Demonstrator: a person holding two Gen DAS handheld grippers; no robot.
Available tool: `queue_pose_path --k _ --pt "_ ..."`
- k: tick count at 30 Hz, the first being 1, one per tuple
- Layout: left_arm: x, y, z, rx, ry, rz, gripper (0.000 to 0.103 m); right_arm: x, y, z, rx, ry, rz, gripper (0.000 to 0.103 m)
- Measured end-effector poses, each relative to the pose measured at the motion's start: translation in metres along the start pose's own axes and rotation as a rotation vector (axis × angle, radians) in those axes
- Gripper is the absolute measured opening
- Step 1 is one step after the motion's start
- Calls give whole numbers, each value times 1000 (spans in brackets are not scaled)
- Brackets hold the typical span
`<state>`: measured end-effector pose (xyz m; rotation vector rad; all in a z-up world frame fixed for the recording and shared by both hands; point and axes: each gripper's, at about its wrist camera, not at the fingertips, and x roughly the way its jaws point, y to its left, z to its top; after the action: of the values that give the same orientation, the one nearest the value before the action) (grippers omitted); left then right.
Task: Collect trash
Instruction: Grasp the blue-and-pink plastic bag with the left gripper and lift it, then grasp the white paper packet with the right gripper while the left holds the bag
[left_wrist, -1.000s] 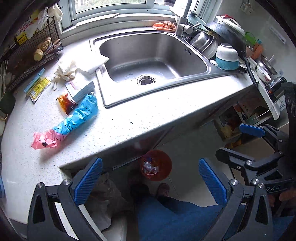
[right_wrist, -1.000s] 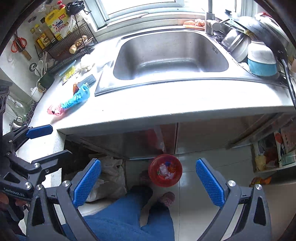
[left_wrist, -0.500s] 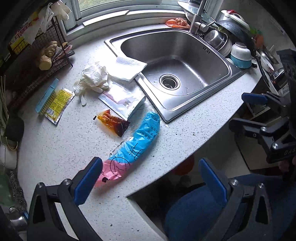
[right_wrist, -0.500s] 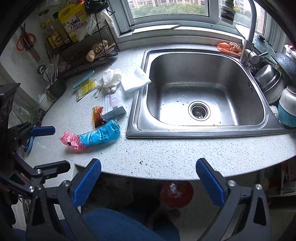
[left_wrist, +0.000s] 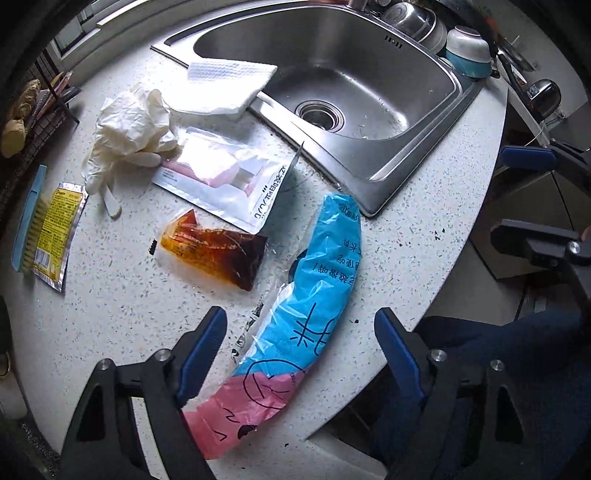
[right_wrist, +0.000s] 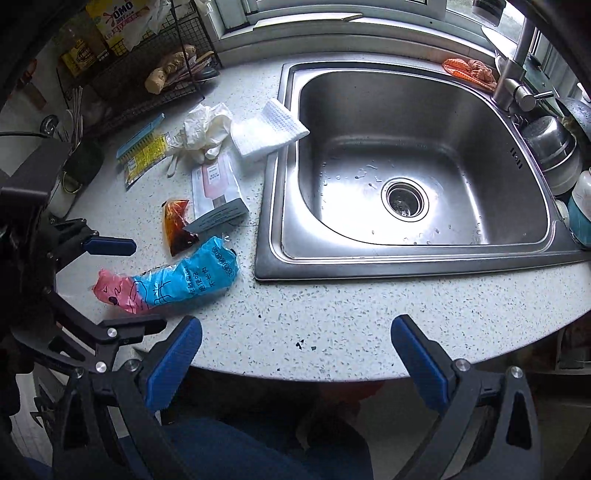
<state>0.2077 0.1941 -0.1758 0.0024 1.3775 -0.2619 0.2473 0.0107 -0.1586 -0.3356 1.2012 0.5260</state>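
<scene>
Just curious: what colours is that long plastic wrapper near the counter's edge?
The wrapper is bright blue with a pink end; clearest in the left wrist view.

Speckled white tabletop (left_wrist: 122, 314), curved along its near edge, with a steel sink (left_wrist: 369, 92) set into the far right. Nearest the edge, a long blue-and-pink plastic bag (left_wrist: 310, 317) lying lengthwise. Just left of it, a sauce packet (left_wrist: 218, 254) of reddish-brown liquid. Farther back, a clear flat pouch (left_wrist: 229, 181) with pink contents, touching a crumpled white glove (left_wrist: 129, 129). Beyond, a folded white cloth (left_wrist: 225, 85) overlapping the sink rim. Far left, a yellow sachet (left_wrist: 55, 229) beside a blue brush (left_wrist: 26, 218). Small dark crumbs scattered near the edge.
</scene>
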Motion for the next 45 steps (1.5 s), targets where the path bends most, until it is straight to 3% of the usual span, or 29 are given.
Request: queue_pose_path --k 9,16,20,38,45 --pt "19 -12 3 57 15 0 69 3 -12 -7 79 41 -47 102" --pt "15 -15 0 27 13 17 39 1 -7 -8 71 40 -54 102" --pt "10 -11 -12 -2 10 12 32 3 -7 -9 71 50 -54 102" --pt "-63 20 -47 -138 -106 28 31 15 16 6 -3 69 -49 102" --pt "-65 49 -48 -239 -120 51 31 24 40 31 -123 41 -32 102"
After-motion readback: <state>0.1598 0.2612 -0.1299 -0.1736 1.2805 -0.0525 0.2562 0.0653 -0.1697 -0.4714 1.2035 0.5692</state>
